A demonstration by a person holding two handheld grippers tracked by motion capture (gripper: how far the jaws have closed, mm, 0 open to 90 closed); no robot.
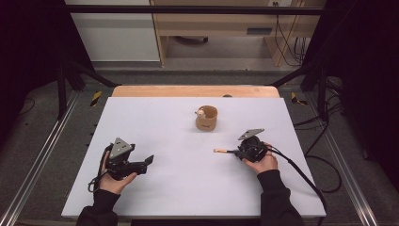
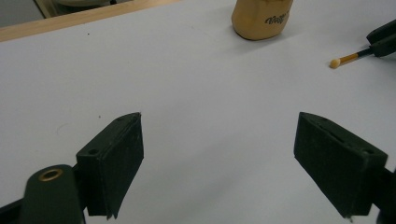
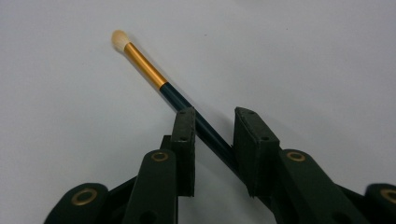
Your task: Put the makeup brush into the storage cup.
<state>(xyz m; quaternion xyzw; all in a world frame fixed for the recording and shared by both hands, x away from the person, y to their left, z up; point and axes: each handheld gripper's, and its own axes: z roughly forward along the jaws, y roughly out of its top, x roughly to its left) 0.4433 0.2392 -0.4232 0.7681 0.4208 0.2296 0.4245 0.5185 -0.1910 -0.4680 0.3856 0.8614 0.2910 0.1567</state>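
Note:
A makeup brush [image 3: 144, 63] with a pale tuft, gold ferrule and dark handle lies across the white table top [image 1: 188, 188]. My right gripper [image 3: 215, 114] is shut on its handle, which crosses slantwise between the narrowly spaced jaws. In the high view the brush [image 1: 221, 151] sticks out leftward from the right gripper [image 1: 235, 152]. A tan cup [image 1: 206, 117] stands upright beyond it, with a small pale-tipped item at its rim. My left gripper [image 1: 149, 161] rests at the left, open and holding nothing; in its own view the left gripper [image 2: 219, 116] points toward the cup [image 2: 261, 18] and the brush [image 2: 348, 59].
A wooden edge [image 1: 193, 91] runs along the table's far side. Black frame posts and cables stand to the right [image 1: 324, 108]. The right gripper's cable [image 1: 301, 174] trails over the table's right front.

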